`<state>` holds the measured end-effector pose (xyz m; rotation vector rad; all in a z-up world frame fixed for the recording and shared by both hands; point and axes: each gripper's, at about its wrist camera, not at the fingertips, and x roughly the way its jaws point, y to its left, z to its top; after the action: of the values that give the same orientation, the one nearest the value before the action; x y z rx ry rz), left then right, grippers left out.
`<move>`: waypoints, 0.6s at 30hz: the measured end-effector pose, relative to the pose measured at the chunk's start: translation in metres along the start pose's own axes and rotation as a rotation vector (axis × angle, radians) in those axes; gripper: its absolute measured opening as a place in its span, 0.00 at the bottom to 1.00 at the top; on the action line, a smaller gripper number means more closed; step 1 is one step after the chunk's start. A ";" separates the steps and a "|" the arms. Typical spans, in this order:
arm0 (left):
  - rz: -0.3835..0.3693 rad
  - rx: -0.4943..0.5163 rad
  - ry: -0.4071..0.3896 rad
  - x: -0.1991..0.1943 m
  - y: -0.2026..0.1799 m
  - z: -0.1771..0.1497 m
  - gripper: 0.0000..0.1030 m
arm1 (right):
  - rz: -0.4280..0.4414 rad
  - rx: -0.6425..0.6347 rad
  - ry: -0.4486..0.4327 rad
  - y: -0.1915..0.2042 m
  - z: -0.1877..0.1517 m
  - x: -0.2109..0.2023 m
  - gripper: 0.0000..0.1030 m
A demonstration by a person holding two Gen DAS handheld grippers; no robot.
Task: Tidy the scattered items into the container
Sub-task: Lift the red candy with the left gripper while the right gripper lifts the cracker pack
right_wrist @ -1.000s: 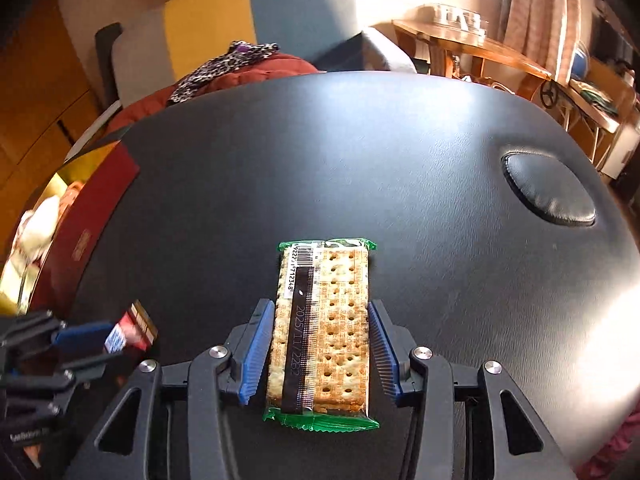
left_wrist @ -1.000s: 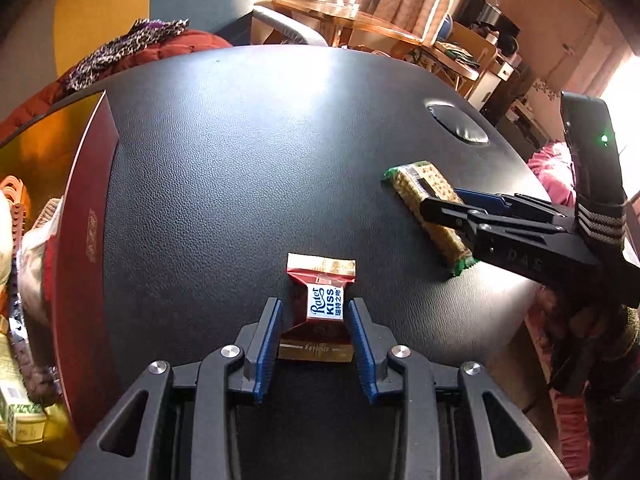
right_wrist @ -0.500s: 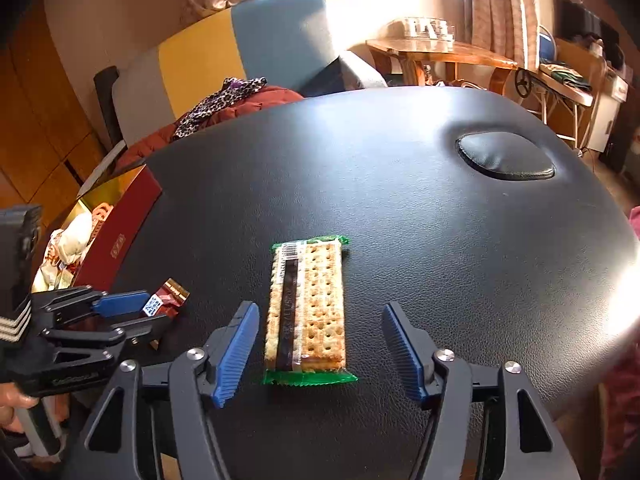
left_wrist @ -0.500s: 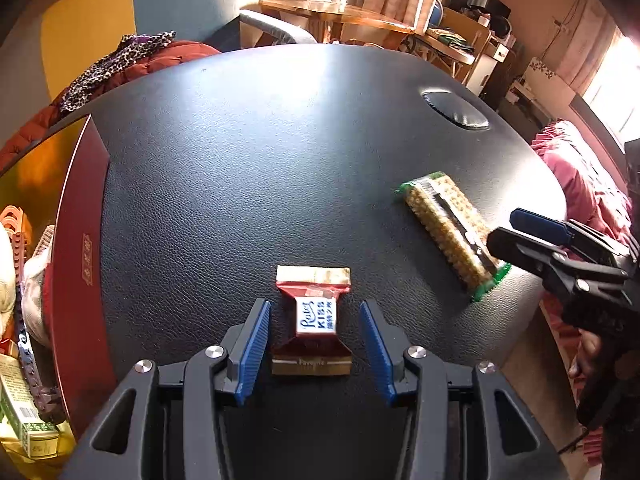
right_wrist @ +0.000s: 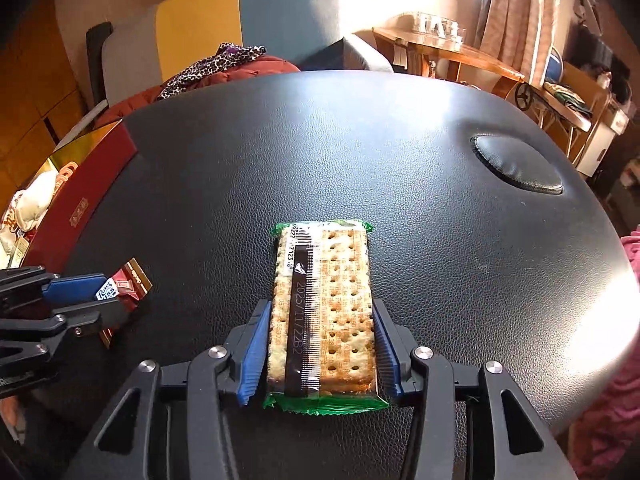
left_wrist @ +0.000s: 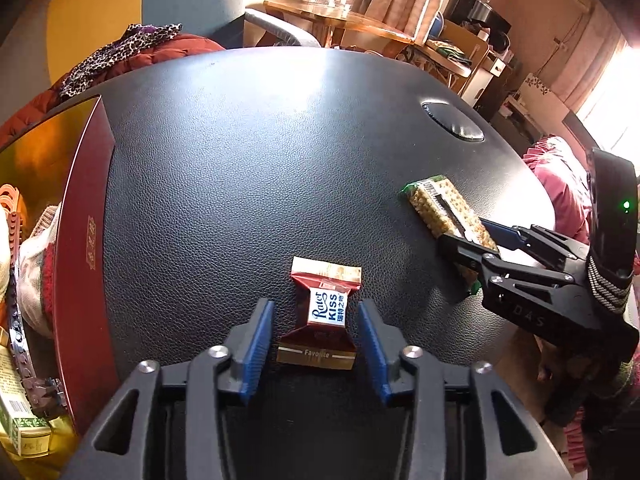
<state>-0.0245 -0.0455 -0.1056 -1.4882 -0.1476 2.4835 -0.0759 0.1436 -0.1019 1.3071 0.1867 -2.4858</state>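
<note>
Left gripper (left_wrist: pixel 316 344) is straddling the red candy (left_wrist: pixel 320 316) near the front edge of the black padded table (left_wrist: pixel 248 168); jaws spread, having just been opening, pads clear of the wrapper. Right gripper (right_wrist: pixel 320 348) is closing: jaws pinching the cracker pack (right_wrist: pixel 324 304) lying flat toward the table's front right. Red box (left_wrist: pixel 86 240) is sitting at the left edge, holding assorted items.
</note>
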 end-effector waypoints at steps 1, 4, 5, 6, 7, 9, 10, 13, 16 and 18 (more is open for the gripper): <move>0.004 0.009 0.003 0.001 -0.002 0.000 0.46 | 0.004 0.004 -0.001 -0.001 -0.001 0.000 0.47; 0.046 0.054 0.010 0.002 -0.008 0.000 0.46 | 0.017 0.018 -0.005 -0.003 -0.002 -0.001 0.47; 0.060 0.075 0.011 0.004 -0.011 0.000 0.46 | 0.021 0.023 -0.008 -0.004 -0.002 -0.001 0.48; 0.075 0.096 0.012 0.005 -0.014 0.000 0.43 | 0.027 0.030 -0.010 -0.006 -0.002 -0.001 0.48; 0.083 0.098 0.010 0.006 -0.016 0.000 0.39 | 0.032 0.035 -0.013 -0.007 -0.002 -0.001 0.48; 0.098 0.103 0.006 0.008 -0.020 0.000 0.33 | 0.041 0.043 -0.020 -0.008 -0.003 -0.002 0.48; 0.101 0.101 0.001 0.007 -0.019 -0.001 0.29 | 0.043 0.044 -0.025 -0.008 -0.004 -0.002 0.48; 0.111 0.094 -0.013 0.004 -0.019 -0.006 0.24 | 0.033 0.034 -0.035 -0.006 -0.006 -0.004 0.47; 0.109 0.079 -0.025 0.000 -0.016 -0.011 0.24 | 0.016 0.023 -0.047 -0.003 -0.010 -0.006 0.47; 0.101 0.059 -0.028 0.004 -0.018 -0.009 0.24 | 0.017 0.032 -0.049 -0.002 -0.012 -0.007 0.47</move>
<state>-0.0160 -0.0272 -0.1097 -1.4719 -0.0035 2.5643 -0.0637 0.1504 -0.1027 1.2534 0.1245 -2.5132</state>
